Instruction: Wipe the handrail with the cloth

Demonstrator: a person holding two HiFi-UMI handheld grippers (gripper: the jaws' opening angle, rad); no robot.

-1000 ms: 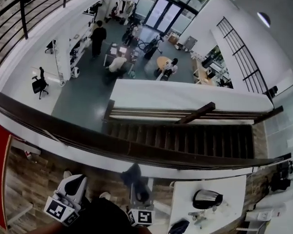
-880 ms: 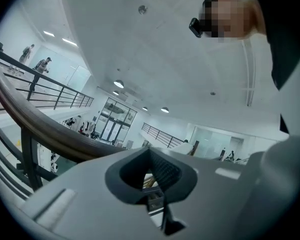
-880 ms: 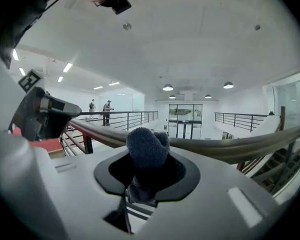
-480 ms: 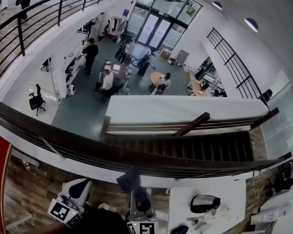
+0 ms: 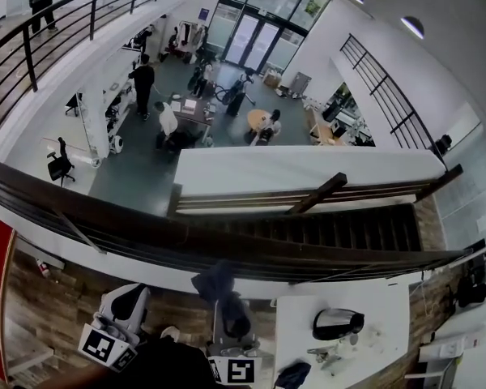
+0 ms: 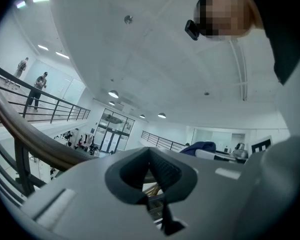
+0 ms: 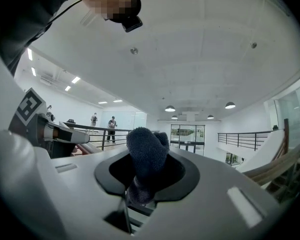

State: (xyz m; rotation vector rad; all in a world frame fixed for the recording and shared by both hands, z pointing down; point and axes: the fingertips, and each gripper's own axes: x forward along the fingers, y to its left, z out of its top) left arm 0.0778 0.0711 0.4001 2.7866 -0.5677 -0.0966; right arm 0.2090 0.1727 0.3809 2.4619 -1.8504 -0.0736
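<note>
The right tool (image 7: 146, 186) has its jaws pressed together on the cloth (image 7: 146, 154), a dark blue, fuzzy piece that stands up out of the jaws as a thick bunch. In the head view this tool is at the near edge, a little left of the middle, and the cloth rises from it toward the handrail (image 5: 146, 235), a dark brown rail that runs in a long curve from the left side to the far right. The top of the cloth comes just under the near edge of the rail, but I cannot tell if they touch. The left tool (image 6: 151, 170) is further left and apart from the rail; its jaws are closed together and hold nothing. To the right of the right tool there is a white surface (image 5: 381, 314) with a dark rounded object (image 5: 338, 324) on it. Behind the handrail a staircase (image 5: 340, 229) goes down.
</note>
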